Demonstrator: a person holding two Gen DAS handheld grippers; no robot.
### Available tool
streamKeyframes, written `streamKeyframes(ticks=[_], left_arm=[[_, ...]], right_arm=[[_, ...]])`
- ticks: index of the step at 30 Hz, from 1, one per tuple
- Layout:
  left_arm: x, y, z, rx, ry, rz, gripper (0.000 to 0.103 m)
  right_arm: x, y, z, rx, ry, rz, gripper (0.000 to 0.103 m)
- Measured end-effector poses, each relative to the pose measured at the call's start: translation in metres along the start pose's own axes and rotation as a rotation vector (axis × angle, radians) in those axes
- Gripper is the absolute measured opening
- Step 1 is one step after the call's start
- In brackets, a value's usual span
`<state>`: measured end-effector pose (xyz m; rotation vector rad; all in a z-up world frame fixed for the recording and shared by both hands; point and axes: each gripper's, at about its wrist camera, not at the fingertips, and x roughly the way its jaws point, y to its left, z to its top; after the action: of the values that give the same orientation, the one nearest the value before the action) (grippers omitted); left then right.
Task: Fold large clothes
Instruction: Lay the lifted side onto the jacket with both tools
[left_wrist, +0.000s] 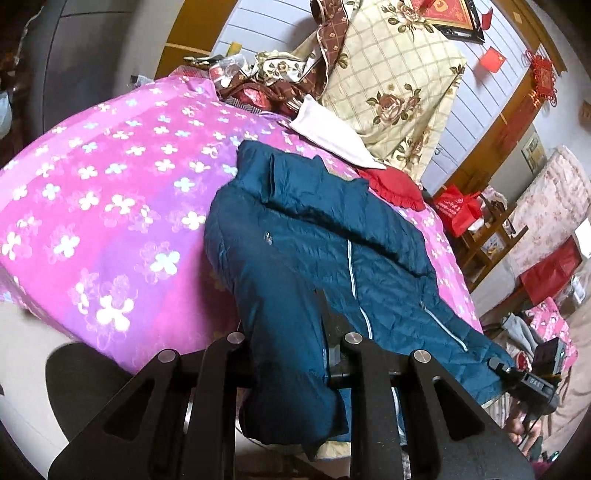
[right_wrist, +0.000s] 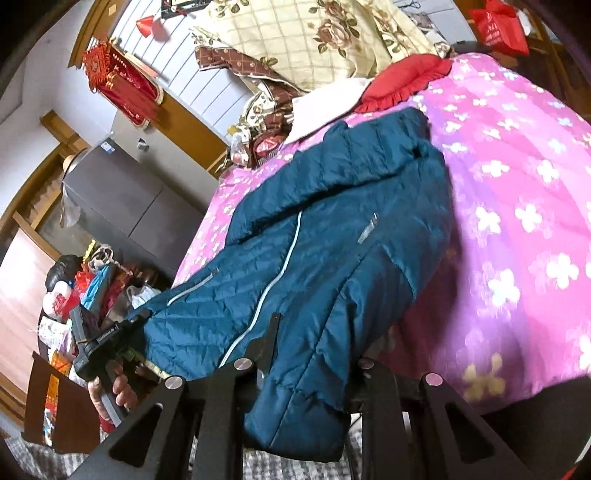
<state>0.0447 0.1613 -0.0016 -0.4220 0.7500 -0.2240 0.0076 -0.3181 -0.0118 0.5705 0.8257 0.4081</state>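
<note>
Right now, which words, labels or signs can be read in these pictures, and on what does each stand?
"DAS": label on the right gripper.
Left gripper, body label: blurred.
Red bag, white characters: blurred.
Red wall banner, gold characters: too small.
Blue jacket, chest mark: too small.

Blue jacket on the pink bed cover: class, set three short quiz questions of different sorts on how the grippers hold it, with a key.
1. True or false: the left gripper is shut on the blue jacket.
2. What lies under the jacket: A a bare floor, B a pink flowered bed cover, C a wooden table?
3. Name what the right gripper grips.

Key: 1 true. 2 B. 3 The jacket's hem, at the other corner.
</note>
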Motion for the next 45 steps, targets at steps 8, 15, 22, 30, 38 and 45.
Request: streamKeyframes(ticks=[8, 15, 22, 30, 38, 45], left_arm=[[0.018, -0.019, 0.056, 0.038, -0.075, 0.057, 0.018], [0.055, -0.036, 0.118, 0.045, -0.113, 0.121, 0.018], [0.130, -0.046, 0.197, 0.015, -0.045, 0.219, 0.018], [0.235, -0.059, 0.258, 0.062, 0.004, 0.360, 0.018], [0.321, -0.040, 0.264, 0.075, 0.093, 0.461, 0.021], [0.355, -0.023, 0.256, 0.034, 0.149, 0.454, 0.025]], right_arm=[[0.007, 0.012, 0.068, -0.060, -0.088, -0.057, 0.019], [0.030, 0.013, 0.149, -0.038, -0.159, -0.121, 0.019], [0.084, 0.019, 0.231, -0.066, -0.140, -0.227, 0.019], [0.155, -0.020, 0.301, -0.018, -0.128, -0.336, 0.019], [0.222, -0.064, 0.330, 0.040, -0.044, -0.398, 0.019], [0.253, -0.087, 0.319, 0.054, -0.027, -0.461, 0.024]])
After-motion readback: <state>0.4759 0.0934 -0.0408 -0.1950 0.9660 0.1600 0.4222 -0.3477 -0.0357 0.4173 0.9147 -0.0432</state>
